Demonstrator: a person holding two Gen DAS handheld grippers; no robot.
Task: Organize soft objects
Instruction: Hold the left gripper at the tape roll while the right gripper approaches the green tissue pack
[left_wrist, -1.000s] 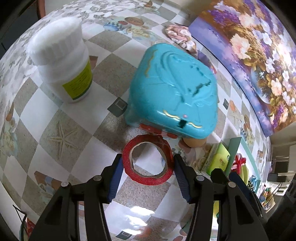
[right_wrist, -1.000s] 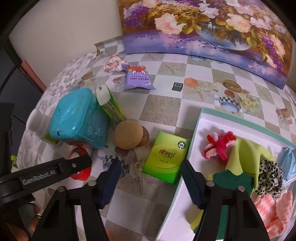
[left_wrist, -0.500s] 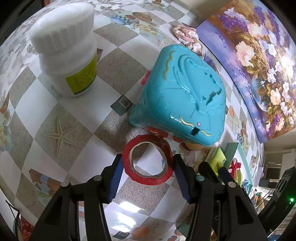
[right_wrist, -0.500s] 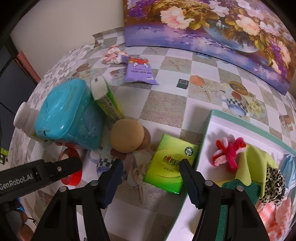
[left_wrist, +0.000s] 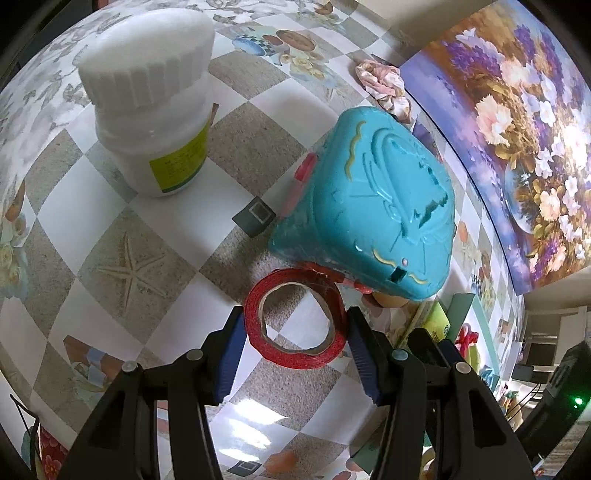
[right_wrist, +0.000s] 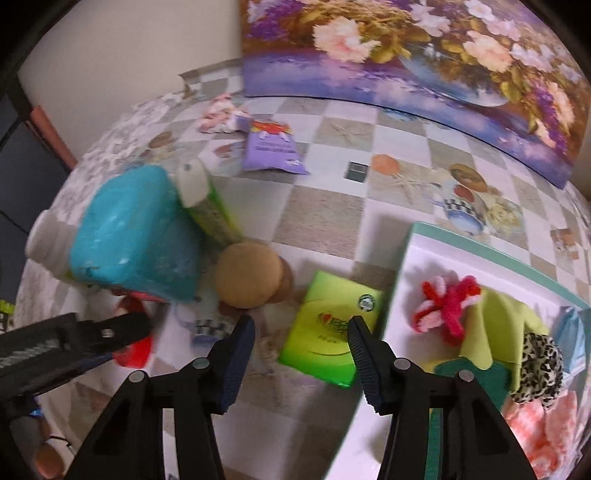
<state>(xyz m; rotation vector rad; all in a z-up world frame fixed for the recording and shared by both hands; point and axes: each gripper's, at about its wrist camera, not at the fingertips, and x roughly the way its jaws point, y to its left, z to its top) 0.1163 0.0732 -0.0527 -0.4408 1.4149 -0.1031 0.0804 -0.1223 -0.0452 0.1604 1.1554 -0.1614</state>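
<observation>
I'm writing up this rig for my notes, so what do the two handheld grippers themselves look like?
Both look alike: the left gripper and right gripper have matte black angular plastic arms with triangular cut-outs and silver screw heads. Their fingers carry dark blue ribbed pads. In the right wrist view, the left one's black body shows blurred white lettering on its side.

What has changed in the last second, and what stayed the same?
The right hand-held gripper has just been closing its jaws above the green packet, which lies partly between them, not yet gripped. The left hand-held gripper stays shut on the red tape roll. The turquoise box and white bottle kept their places.
</observation>
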